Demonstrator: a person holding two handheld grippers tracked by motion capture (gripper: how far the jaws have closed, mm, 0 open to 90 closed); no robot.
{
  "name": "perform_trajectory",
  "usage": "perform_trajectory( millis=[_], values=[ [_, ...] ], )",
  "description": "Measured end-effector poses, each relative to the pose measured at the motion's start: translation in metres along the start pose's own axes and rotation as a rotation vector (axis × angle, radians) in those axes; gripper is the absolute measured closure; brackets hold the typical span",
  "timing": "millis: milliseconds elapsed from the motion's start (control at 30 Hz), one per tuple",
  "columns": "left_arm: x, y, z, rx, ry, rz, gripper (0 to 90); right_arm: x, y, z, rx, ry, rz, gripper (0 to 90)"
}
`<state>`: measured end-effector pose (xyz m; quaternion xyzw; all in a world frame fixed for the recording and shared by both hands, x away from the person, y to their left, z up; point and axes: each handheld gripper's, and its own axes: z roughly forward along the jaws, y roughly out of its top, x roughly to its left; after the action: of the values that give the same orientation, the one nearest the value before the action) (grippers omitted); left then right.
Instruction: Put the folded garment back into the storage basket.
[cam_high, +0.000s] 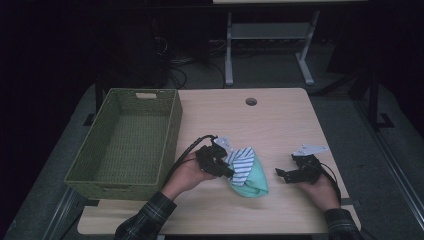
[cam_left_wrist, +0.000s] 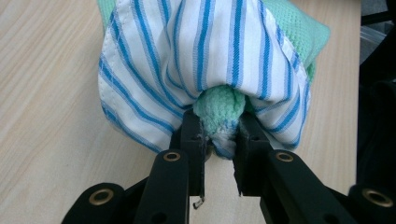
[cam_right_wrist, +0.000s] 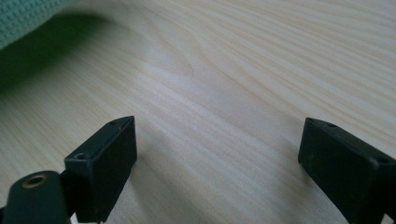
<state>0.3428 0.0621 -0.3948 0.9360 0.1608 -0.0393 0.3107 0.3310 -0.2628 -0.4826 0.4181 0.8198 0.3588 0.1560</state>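
Looking down from the high view, the left gripper (cam_high: 226, 169) bites the near edge of a small cloth bundle in the middle of the wooden table (cam_high: 280, 120). The bundle is a striped cloth (cam_high: 242, 164), white with blue lines, lying on top of a green knitted cloth (cam_high: 254, 183). The bundle lies just to the right of that gripper and touches it. Its long side runs from the far end, slanting toward the person's side and a bit to the right. The right gripper (cam_high: 281, 173) rests on the table near the bundle, not touching it, with its jaws pointing left at it. A green woven basket (cam_high: 169, 135) stands at the left side of the table.

In the left gripper view, the jaws are closed narrow on a fold of the green knitted cloth (cam_left_wrist: 219, 105), with the striped cloth (cam_left_wrist: 196, 56) draped over it and around the jaw tips.

In the right gripper view, the jaws stand wide apart over bare wood, holding nothing. A corner of the green knitted cloth (cam_right_wrist: 23, 18) shows at the top left, well ahead of the jaws.

No words can be read on anything.
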Motion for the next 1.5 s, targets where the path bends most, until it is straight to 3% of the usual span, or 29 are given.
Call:
perform_trajectory(
  millis=[400, 900, 1233, 1500],
  values=[
    [0.004, 0.01, -0.021, 0.003, 0.0, 0.002, 76.1, 0.0, 0.0, 0.0, 0.0, 0.0, 0.002, 11.0],
    [0.01, 0.018, -0.047, -0.037, 0.017, -0.017, 75.9, 0.0, 0.0, 0.0, -0.002, 0.0, 0.001, 10.9],
    [0.015, 0.02, -0.064, -0.049, 0.037, -0.024, 75.8, 0.001, 0.001, 0.002, 0.013, -0.015, 0.016, 3.0],
    [0.019, 0.02, -0.081, -0.059, 0.061, -0.031, 75.8, 0.0, 0.001, 0.002, 0.017, -0.019, 0.016, 2.2]
  ],
)
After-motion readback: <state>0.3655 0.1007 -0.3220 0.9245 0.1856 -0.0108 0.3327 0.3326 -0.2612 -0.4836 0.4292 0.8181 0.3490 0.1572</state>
